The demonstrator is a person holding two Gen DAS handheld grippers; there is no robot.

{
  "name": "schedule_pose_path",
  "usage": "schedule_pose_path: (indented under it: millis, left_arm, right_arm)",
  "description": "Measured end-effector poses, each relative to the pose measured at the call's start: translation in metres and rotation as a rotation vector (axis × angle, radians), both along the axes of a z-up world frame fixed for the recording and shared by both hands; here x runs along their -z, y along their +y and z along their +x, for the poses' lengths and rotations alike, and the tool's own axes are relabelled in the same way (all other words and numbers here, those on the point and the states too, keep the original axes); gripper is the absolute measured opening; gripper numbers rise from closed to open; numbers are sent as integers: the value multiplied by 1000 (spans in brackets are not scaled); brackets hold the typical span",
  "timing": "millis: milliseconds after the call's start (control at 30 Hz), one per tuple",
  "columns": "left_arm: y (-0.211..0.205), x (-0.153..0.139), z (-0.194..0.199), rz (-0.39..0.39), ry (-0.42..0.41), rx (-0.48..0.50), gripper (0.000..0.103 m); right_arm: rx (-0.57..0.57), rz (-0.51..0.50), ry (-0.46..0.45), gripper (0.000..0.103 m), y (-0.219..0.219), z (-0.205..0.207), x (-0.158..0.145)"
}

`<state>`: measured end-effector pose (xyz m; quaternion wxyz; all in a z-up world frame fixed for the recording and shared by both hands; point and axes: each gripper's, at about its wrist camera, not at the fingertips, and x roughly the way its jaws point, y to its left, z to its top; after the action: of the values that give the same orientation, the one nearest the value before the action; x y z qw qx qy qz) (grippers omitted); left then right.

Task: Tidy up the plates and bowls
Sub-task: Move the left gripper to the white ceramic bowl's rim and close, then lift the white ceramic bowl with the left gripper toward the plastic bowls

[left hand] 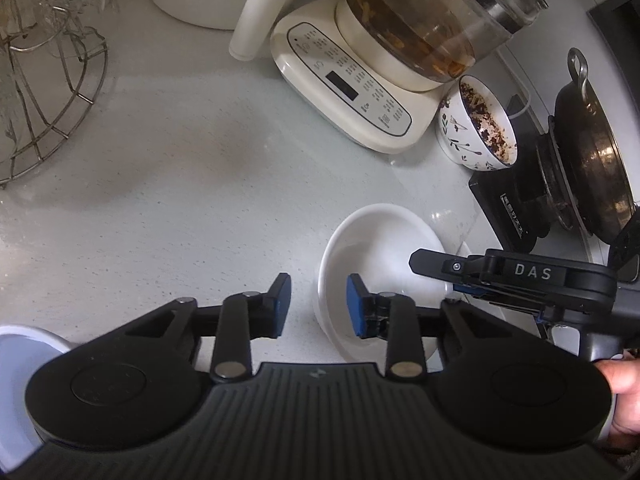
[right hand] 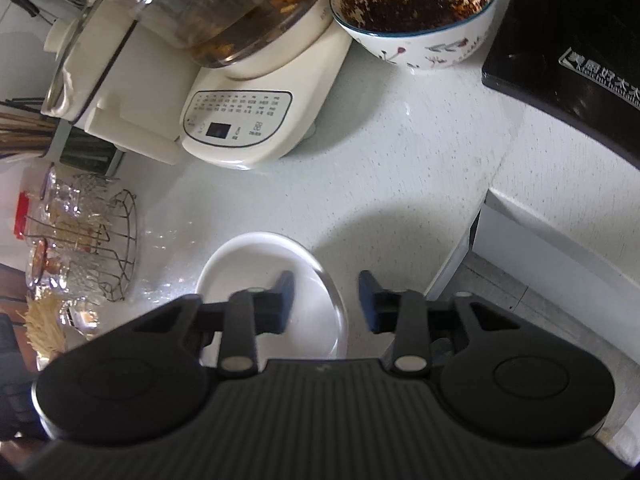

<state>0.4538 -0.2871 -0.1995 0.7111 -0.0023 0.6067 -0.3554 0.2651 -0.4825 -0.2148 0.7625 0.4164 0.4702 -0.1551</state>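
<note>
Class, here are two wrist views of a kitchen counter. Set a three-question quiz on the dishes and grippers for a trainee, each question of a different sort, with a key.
1. True or false: the patterned bowl beside the kettle base is clean inside.
2. Which gripper has a finger over the inside of the white dish?
A. only the left gripper
B. only the right gripper
C. both
3. Fill in: the dark pan sits on the ____.

Key
1. False: dark crumbs coat its inside.
2. C: each wrist view shows one finger over the dish and one outside its rim, jaws open.
3. Stove.
</note>
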Motion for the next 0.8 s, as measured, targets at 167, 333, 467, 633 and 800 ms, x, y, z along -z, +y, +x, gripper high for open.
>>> schedule_pose_path:
  millis: [167,333,467,633,800]
  left_arm:
    - [-2,0,-2,-8,-1,9,15]
    - [2,-1,-5,-14,-4,-2,11]
    - [4,-3,-9,-21,-13,-6,11]
    - [11,-9,-14,-19,-33,-25,11]
    - [25,-19,-18,-32,-48,-57,11]
  right_arm:
    - [-7,2,-8,18,2,-1,0]
    - [-16,-11,-10,16,5,-5,-3]
    - [-25,-17,-17,16,7,-8,-5]
    - [-62,-62,-31,16,19,-7,-14]
    - [-96,-80,-58,16,27,-7,-26]
